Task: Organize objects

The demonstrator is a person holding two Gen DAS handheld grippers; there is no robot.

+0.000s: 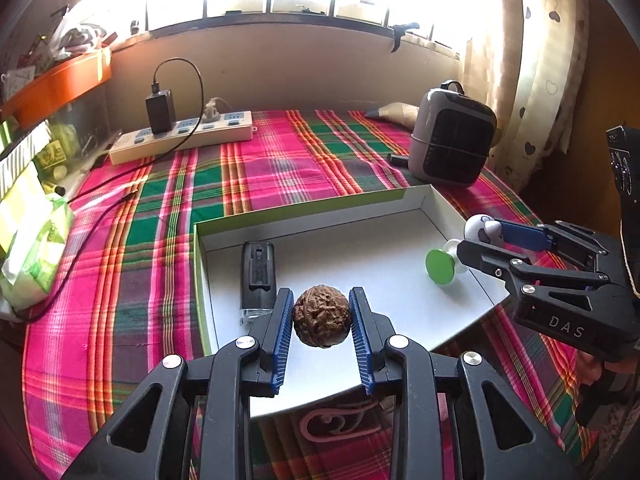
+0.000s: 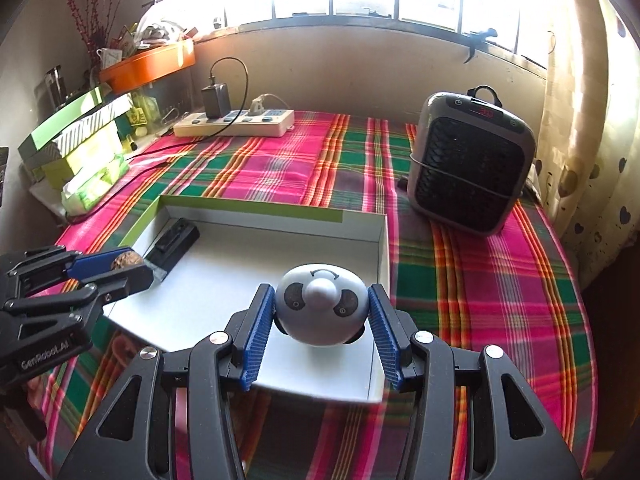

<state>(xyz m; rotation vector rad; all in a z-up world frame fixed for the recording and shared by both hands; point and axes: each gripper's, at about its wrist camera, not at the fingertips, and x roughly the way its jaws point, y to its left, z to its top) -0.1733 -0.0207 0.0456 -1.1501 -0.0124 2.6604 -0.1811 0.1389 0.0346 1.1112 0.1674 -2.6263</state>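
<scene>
bare tray floor (image 2: 248, 280) mid-box, black device (image 1: 258, 276) blocking left wall

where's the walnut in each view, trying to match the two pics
Left wrist: the walnut sits low and centre, clamped in the left gripper above the white box.
Right wrist: the walnut is small at the left edge, in the left gripper reaching in from the side.
Shared landmark: the black device lying in the box, just beside the walnut.

A grey space heater (image 2: 474, 164) and white power strip (image 2: 236, 122) stand on plaid cloth (image 2: 280, 168).
</scene>
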